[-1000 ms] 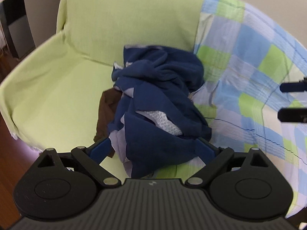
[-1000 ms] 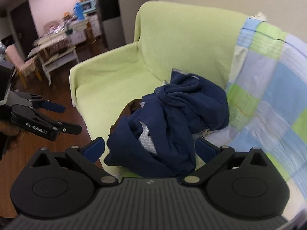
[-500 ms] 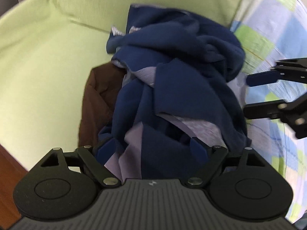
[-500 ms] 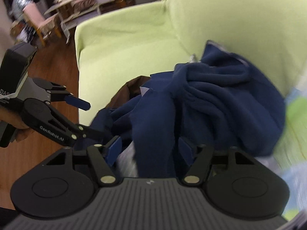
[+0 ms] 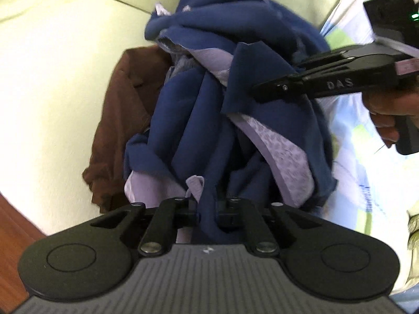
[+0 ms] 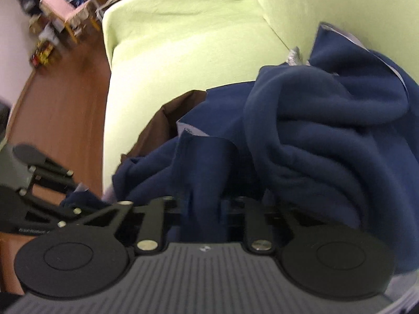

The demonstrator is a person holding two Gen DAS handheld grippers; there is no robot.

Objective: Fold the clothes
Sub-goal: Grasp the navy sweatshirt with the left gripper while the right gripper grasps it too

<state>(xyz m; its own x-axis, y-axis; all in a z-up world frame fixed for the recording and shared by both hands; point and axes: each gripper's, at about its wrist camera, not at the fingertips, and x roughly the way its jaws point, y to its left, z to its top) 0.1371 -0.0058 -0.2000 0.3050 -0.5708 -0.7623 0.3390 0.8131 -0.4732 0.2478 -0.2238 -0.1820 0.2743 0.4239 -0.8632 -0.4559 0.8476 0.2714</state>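
A crumpled navy blue garment with a pale lilac lining lies in a heap on the green sofa seat; it also fills the right wrist view. My left gripper is shut on a fold of its near edge. My right gripper is shut on another fold of the same garment, and shows from the side in the left wrist view. A brown garment lies under the heap's left side.
A blue, green and white checked cloth covers the sofa's right part. The sofa backrest rises behind the heap. Wooden floor lies left of the sofa, with chairs and clutter far off.
Both grippers moved down onto the navy heap and went from open to shut, each pinching a fold of the fabric.
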